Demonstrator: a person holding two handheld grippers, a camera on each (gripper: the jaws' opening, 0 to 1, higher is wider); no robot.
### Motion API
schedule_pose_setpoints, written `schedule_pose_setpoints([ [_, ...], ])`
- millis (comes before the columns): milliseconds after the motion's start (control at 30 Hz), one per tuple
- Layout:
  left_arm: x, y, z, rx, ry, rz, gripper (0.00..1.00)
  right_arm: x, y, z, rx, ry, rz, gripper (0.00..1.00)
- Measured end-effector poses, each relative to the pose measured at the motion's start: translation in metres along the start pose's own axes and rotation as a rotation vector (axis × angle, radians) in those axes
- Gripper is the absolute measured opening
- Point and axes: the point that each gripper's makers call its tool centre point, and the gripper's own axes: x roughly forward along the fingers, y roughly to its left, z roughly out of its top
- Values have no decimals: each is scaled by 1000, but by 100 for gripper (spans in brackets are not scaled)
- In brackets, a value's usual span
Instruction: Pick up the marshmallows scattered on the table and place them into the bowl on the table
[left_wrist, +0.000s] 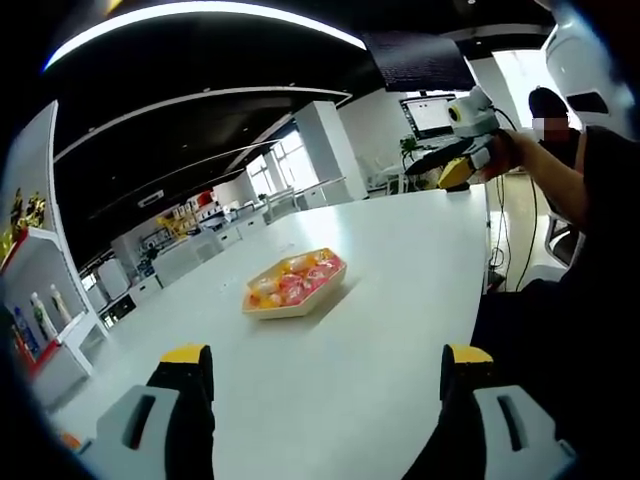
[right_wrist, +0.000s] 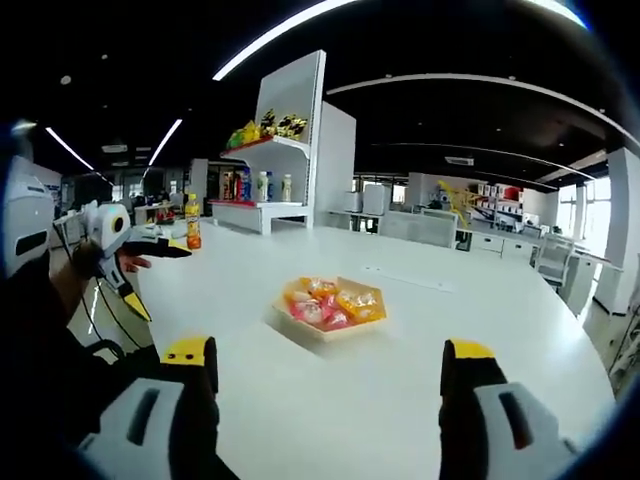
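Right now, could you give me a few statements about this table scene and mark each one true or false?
1. The bowl on the white table already holds wrapped marshmallows. True.
2. The left gripper is shut on a marshmallow. False: its jaws stand apart with nothing between them.
3. The right gripper is open. True.
4. The bowl is round and blue. False: it is an angular, pale tray-like bowl.
5. An orange bottle stands on the table in the right gripper view. True.
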Motion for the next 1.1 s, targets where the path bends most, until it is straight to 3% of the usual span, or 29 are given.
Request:
schedule_pose_setpoints([
  [867, -2, -3, 2, 9, -3, 5, 92, -2, -1, -5, 2, 12, -14, 90],
  [1100, -3, -11, 12, 8, -42, -25, 93, -2, 0, -6, 2, 10, -8, 89],
])
